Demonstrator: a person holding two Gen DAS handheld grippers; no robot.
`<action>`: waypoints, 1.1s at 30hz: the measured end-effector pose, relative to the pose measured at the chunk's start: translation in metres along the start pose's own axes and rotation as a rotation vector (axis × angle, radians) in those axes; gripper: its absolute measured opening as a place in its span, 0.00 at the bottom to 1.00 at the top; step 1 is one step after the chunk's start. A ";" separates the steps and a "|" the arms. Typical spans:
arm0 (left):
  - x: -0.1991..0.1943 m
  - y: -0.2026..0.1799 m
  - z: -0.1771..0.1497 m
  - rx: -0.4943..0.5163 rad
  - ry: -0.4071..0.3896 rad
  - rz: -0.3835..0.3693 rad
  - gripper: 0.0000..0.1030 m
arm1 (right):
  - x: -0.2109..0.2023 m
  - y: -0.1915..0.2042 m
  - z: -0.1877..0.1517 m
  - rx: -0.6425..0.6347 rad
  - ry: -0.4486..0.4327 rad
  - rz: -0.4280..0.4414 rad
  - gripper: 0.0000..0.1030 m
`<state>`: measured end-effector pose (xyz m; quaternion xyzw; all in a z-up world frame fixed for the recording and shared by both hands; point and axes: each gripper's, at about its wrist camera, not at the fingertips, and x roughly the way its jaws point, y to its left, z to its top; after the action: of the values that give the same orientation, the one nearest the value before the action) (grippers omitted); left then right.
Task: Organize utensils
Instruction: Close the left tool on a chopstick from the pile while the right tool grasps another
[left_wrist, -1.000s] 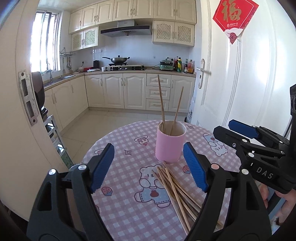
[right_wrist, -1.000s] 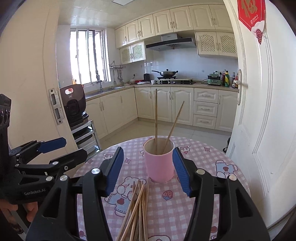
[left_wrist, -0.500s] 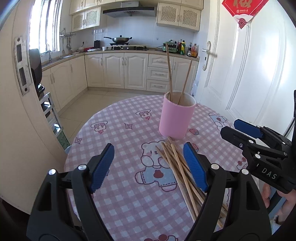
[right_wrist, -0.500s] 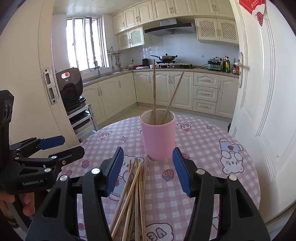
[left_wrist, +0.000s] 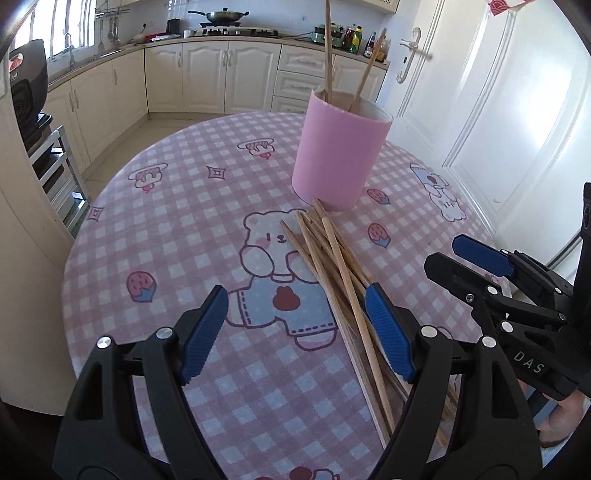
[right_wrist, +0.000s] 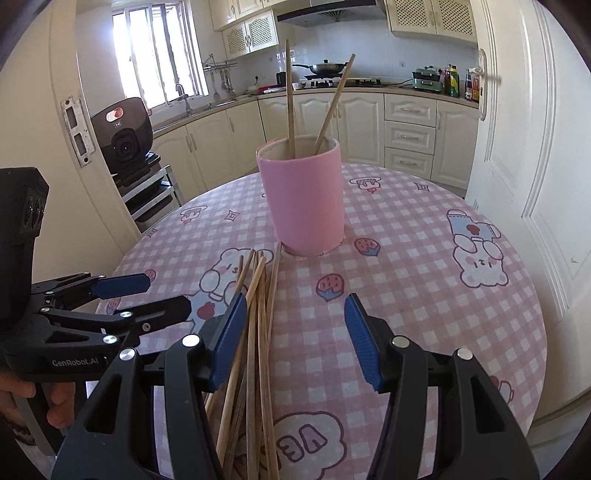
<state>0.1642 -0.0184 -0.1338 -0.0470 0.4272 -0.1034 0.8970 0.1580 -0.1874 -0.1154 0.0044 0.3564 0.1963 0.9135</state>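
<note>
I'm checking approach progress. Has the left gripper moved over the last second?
Yes. The left gripper has come forward and down toward the table: the pink cup looms larger and the loose chopsticks now run between its open jaws.

Pink cup (right_wrist: 304, 203), tan wooden chopsticks (left_wrist: 343, 273), pink-and-white checked counter (right_wrist: 406, 258) with bear prints, blue-padded black fingers (left_wrist: 207, 332)

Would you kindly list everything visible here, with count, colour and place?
pink cup: one, pink, standing mid-table.
chopsticks in cup: two, wooden, upright and leaning.
loose chopsticks: a pile, exact count unclear, wooden, lying on the cloth in front of the cup.
tablecloth: one, pink check with bears, over the round table.
wok: one, dark, on the stove.
left gripper: blue pads, open.
right gripper: blue pads, open.
</note>
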 end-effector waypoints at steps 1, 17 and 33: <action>0.005 -0.002 0.000 -0.004 0.013 0.000 0.73 | 0.001 -0.001 -0.001 0.003 0.005 0.002 0.51; 0.049 -0.011 0.009 -0.026 0.130 0.003 0.39 | 0.015 -0.011 -0.006 0.025 0.050 0.025 0.51; 0.037 0.028 0.003 -0.067 0.122 0.006 0.07 | 0.035 0.018 0.007 -0.008 0.123 0.102 0.30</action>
<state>0.1935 0.0008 -0.1646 -0.0694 0.4844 -0.0891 0.8675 0.1794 -0.1569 -0.1299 0.0066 0.4104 0.2439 0.8787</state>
